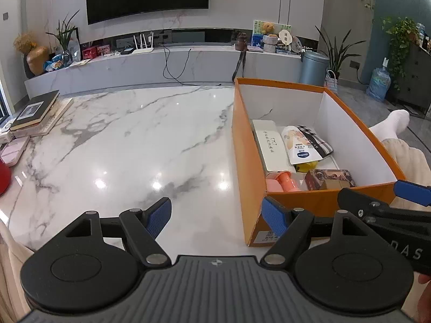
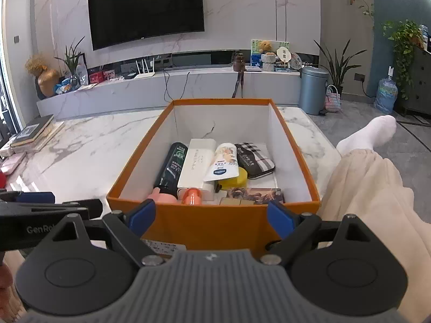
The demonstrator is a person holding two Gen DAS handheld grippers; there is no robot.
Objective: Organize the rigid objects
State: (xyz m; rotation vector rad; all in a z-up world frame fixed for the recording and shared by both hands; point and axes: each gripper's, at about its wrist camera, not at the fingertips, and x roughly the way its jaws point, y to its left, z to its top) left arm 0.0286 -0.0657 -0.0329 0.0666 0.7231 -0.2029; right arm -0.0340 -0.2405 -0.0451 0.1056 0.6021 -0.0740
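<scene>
Orange shoebox point(image 2: 215, 223): filled, long axis running straight away from the right gripper point(image 2: 212, 216), which is nearer. Left gripper point(image 1: 216, 216) sits beside its left corner. Both spread wide, empty.

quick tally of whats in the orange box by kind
In the orange box, as far as the right wrist view shows:
bottles: 2 (dark green bottle, pink-orange bottle)
tubes: 1 (white tube)
boxes: 2 (white box, brown printed box)
cases: 1 (plaid case)
yellow round item: 1
total: 7
</scene>
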